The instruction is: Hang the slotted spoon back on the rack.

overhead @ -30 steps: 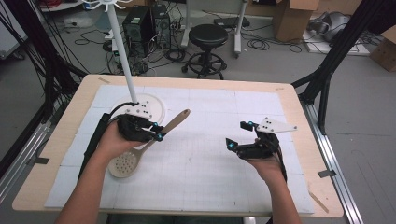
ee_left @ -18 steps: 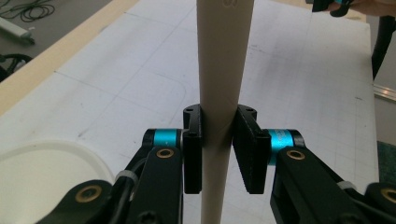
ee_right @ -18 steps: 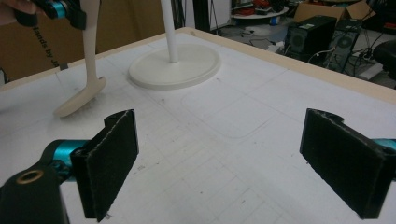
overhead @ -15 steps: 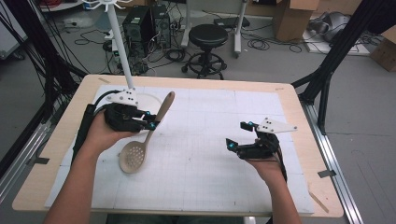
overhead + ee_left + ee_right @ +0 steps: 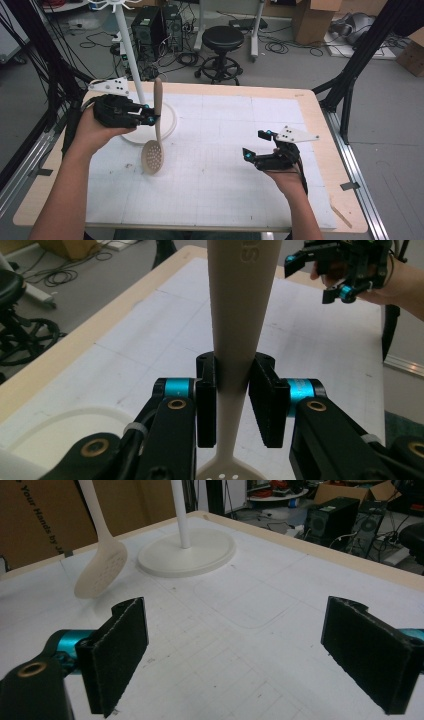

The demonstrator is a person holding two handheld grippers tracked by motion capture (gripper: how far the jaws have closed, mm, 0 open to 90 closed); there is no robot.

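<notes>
In the left gripper view, the beige plastic slotted spoon (image 5: 235, 315) is cut off at the top edge, so its handle end is lost, and its perforated bowl drops below the bottom edge. The raised lettering on its handle is clipped and unreadable. In the right gripper view its handle leaves the top edge, as does the white stand pole (image 5: 182, 510).

Slotted spoon (image 5: 155, 135) now lifted near-upright in the left tool (image 5: 150, 116), bowl down.
</notes>
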